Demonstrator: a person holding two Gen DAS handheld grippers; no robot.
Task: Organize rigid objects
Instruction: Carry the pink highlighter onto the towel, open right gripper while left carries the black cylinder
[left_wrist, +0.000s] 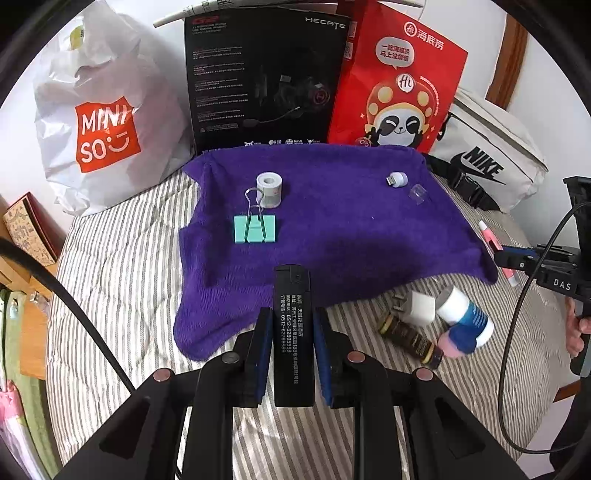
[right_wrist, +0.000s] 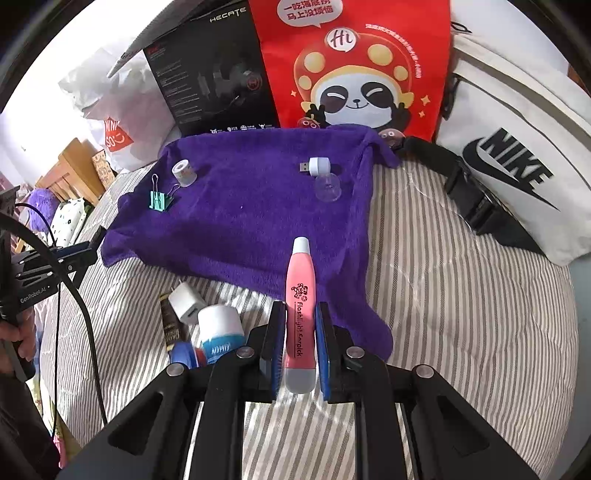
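My left gripper (left_wrist: 291, 321) is shut on a black lighter (left_wrist: 293, 332) and holds it over the near edge of a purple towel (left_wrist: 332, 221). My right gripper (right_wrist: 301, 314) is shut on a pink flashlight earpick (right_wrist: 301, 314) above the towel's (right_wrist: 240, 221) near right corner. On the towel lie a green binder clip (left_wrist: 255, 228), a tape roll (left_wrist: 269, 189), a small white USB light (left_wrist: 398, 180) and a clear cap (left_wrist: 417, 194). They also show in the right wrist view: clip (right_wrist: 159, 200), roll (right_wrist: 184, 171), USB light (right_wrist: 316, 166), cap (right_wrist: 327, 187).
On the striped bedding (left_wrist: 122, 277) near the towel lie a white charger (left_wrist: 421, 308), a white and blue bottle (left_wrist: 465, 317) and a dark tube (left_wrist: 410, 338). Behind stand a Miniso bag (left_wrist: 103, 122), black box (left_wrist: 262, 81), red bag (left_wrist: 395, 85) and Nike bag (left_wrist: 487, 166).
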